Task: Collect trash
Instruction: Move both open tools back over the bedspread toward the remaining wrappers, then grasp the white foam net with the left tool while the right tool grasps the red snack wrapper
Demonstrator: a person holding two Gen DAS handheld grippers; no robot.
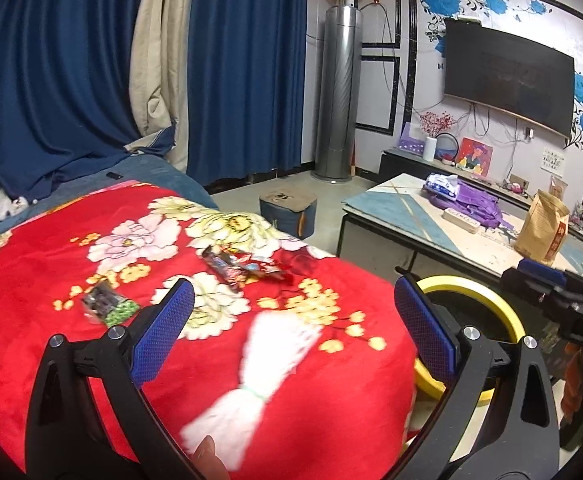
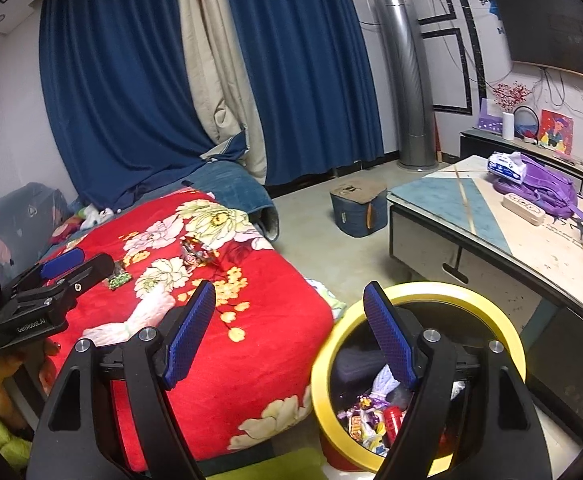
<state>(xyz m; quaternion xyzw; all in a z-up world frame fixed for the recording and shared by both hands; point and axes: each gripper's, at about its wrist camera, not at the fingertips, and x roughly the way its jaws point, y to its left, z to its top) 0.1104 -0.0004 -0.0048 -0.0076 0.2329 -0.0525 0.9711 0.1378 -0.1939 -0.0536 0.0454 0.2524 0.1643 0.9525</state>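
A red flowered blanket [image 1: 71, 340] covers the sofa. On it lie a white tied wrapper [image 1: 259, 376], a dark and red snack wrapper [image 1: 243, 266] and a small green and black wrapper [image 1: 107, 308]. My left gripper [image 1: 295, 328] is open and empty, just above the white wrapper. My right gripper [image 2: 291, 332] is open and empty, over the near rim of the yellow-rimmed trash bin [image 2: 371, 304], which holds several wrappers. In the right wrist view the white wrapper [image 2: 139, 316], the snack wrapper [image 2: 195, 254] and the left gripper [image 2: 61, 264] show too.
A low table [image 1: 411, 216] stands to the right with a purple bag [image 1: 471, 200], a tissue pack and a brown paper bag [image 1: 543, 228]. A blue stool [image 1: 287, 210] sits on the floor beyond the sofa. Blue curtains and a TV line the walls.
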